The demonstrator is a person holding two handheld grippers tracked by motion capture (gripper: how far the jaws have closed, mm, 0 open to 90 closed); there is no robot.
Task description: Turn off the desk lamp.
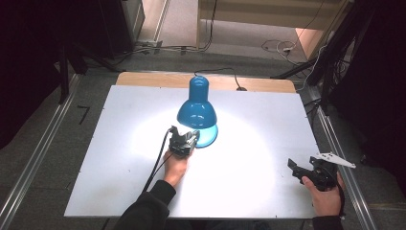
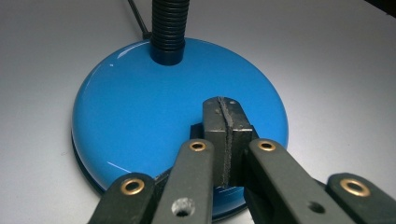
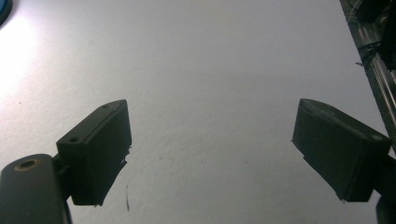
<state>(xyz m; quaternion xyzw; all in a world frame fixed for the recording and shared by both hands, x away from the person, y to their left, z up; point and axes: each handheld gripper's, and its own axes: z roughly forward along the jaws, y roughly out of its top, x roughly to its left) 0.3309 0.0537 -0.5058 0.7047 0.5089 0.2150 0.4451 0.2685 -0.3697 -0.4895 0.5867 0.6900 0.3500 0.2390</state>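
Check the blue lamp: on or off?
On. The blue lamp casts a bright pool on the white table beneath its shade.

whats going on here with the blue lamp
A person at a white table holds a gripper in each hand. The left gripper, jaws shut together, has its tips over the round base of the blue desk lamp, possibly pressing on it; whether there is a switch there cannot be told. The lamp is lit, casting a bright pool on the table. The right gripper is off near the table's right edge, jaws wide open and holding nothing.
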